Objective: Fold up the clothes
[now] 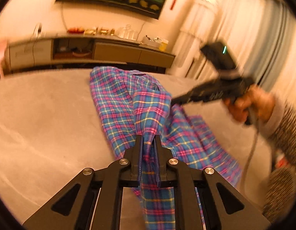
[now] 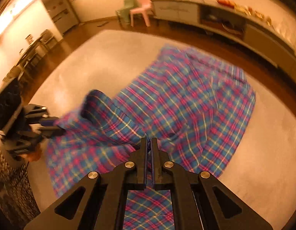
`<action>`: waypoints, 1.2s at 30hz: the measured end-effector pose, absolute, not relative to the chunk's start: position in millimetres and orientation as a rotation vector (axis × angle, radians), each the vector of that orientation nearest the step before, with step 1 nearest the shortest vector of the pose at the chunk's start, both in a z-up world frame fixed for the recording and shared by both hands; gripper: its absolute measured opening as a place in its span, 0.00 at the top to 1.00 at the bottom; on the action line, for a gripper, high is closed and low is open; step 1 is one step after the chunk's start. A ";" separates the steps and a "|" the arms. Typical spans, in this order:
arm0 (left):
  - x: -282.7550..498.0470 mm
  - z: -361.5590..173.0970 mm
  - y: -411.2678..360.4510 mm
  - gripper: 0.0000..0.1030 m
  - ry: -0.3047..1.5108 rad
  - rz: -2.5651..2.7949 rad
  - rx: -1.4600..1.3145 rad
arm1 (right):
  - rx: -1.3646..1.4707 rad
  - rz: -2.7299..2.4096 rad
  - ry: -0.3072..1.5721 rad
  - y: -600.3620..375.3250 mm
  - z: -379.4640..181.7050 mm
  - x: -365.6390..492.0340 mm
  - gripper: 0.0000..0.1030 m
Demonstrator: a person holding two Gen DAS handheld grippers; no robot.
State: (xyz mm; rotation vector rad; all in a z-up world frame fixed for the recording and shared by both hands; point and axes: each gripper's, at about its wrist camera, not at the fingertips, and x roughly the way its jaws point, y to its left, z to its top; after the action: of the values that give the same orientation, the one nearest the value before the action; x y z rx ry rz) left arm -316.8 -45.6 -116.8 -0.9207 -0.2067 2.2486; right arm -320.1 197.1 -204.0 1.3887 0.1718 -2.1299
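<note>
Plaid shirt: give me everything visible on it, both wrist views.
The plaid shirt is thin woven cloth in blue with pink and yellow lines. Most of it lies spread and rumpled on the grey carpet, collar end away from the person. A sleeve-like strip is lifted off the rest: the left tool is shut on one bunched part, and the right tool pinches the fabric edge.

Shirt [image 1: 117, 99] blue-pink plaid; carpet [image 1: 42, 115] grey; sleeve [image 1: 287, 132] speckled grey, perhaps knit.
</note>
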 end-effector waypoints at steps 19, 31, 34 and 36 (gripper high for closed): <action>-321.2 -99.7 -27.0 0.39 -0.036 2.307 -0.920 | 1.287 -2.308 -0.063 270.6 -177.1 -258.5 0.80; -376.7 -149.6 -54.4 0.93 -0.560 2.086 -1.111 | 1.474 -2.333 -0.020 280.8 -223.4 -210.9 0.88; -382.8 -168.9 -73.0 0.93 -0.796 2.000 -1.160 | 1.410 -2.348 0.036 271.8 -210.2 -199.5 0.96; -385.4 -184.4 -83.0 0.93 -0.926 1.954 -1.209 | 1.345 -2.356 0.044 269.0 -200.1 -192.4 0.97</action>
State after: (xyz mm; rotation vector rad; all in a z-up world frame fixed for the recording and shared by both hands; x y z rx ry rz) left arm -385.4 -83.0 -184.4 -1.2092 -0.9259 1.9536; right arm -192.4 269.0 -200.1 1.3445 0.0436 -2.3560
